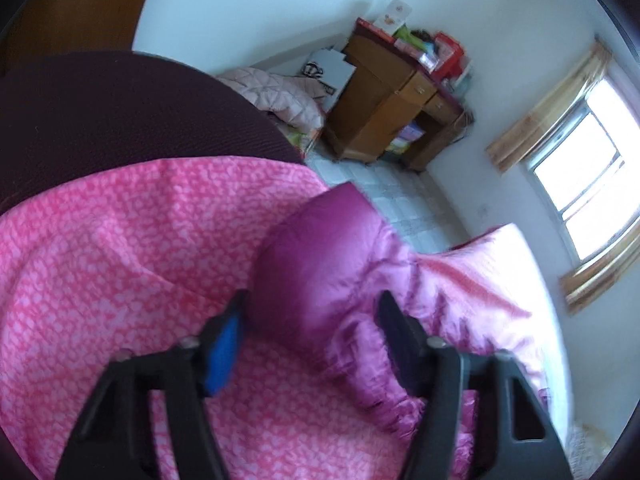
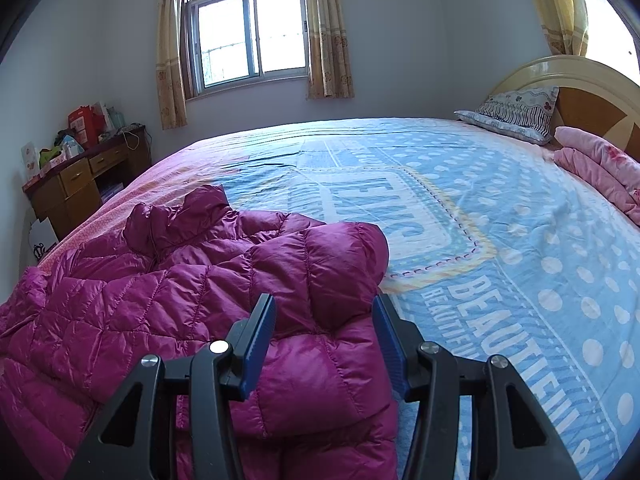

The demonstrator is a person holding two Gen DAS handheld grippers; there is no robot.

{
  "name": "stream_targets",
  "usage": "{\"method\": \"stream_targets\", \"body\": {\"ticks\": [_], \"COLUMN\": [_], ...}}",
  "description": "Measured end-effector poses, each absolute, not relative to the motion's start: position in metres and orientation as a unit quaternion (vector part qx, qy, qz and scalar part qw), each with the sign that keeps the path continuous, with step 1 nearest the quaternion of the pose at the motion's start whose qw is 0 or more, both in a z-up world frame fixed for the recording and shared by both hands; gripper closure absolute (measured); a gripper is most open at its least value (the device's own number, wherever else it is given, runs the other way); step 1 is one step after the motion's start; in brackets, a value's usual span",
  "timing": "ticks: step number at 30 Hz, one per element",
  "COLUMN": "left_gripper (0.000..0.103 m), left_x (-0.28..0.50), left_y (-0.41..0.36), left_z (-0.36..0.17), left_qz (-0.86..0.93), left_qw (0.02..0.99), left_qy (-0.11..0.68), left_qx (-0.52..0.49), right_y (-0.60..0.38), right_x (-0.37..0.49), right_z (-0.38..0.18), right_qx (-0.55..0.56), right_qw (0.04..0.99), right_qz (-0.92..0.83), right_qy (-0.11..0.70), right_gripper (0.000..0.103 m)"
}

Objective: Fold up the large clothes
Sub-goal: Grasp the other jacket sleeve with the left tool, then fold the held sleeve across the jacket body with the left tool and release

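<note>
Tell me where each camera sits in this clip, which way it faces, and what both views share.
Left wrist: sits on the left hand-held gripper, tilted, looking down over a puffy fold of the magenta down jacket and the pink patterned cover toward the wooden desk; only its fingers show.
Right wrist: sits on the right hand-held gripper, facing across the bed toward the window; only its fingers show, straddling the jacket.
Shared: jacket, desk, a curtained window.
</note>
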State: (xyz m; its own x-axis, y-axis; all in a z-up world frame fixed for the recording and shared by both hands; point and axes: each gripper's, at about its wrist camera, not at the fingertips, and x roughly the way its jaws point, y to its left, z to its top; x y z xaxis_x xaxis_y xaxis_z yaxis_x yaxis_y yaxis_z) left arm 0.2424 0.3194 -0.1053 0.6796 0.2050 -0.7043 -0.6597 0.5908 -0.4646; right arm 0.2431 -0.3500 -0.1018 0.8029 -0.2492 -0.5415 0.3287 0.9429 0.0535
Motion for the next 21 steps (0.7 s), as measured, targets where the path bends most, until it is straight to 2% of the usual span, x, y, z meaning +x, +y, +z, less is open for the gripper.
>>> {"method": "stream_targets", "body": {"ticks": [3,4,10,17,21], "left_gripper": [0.062,0.075,0.079,0.085,0.085], "left_x": [0.243,0.242,0.242,0.250,0.239], "left_y": [0.316,0.317,0.260,0.097,0.010], "left_z": [-0.101,-0.100,-0.042,0.033,0.034], "left_qz": [0.270,0.260,0.210,0.042,-0.050], "left_qw": [0.847,0.853,0.917,0.980,0.983], "left_qy": [0.301,0.295,0.240,0.177,0.176], "left_qx": [-0.344,-0.344,-0.241,-0.078,-0.029], "right_y": [-0.350,-0.350,-0.350,-0.350,-0.353], "right_x": [0.244,0.244,0.244,0.243,0.242], "right_z": [-0.103,-0.103,-0.103,-0.104,-0.104], "right_qx": [0.071,0.072,0.073,0.082,0.089], "right_qw": [0.946,0.946,0.946,0.947,0.948], "right_qz": [-0.153,-0.153,-0.152,-0.149,-0.147], "right_qy": [0.277,0.277,0.276,0.271,0.270], "right_gripper": [0.051,0.051,0.051,0.051,0.051]}}
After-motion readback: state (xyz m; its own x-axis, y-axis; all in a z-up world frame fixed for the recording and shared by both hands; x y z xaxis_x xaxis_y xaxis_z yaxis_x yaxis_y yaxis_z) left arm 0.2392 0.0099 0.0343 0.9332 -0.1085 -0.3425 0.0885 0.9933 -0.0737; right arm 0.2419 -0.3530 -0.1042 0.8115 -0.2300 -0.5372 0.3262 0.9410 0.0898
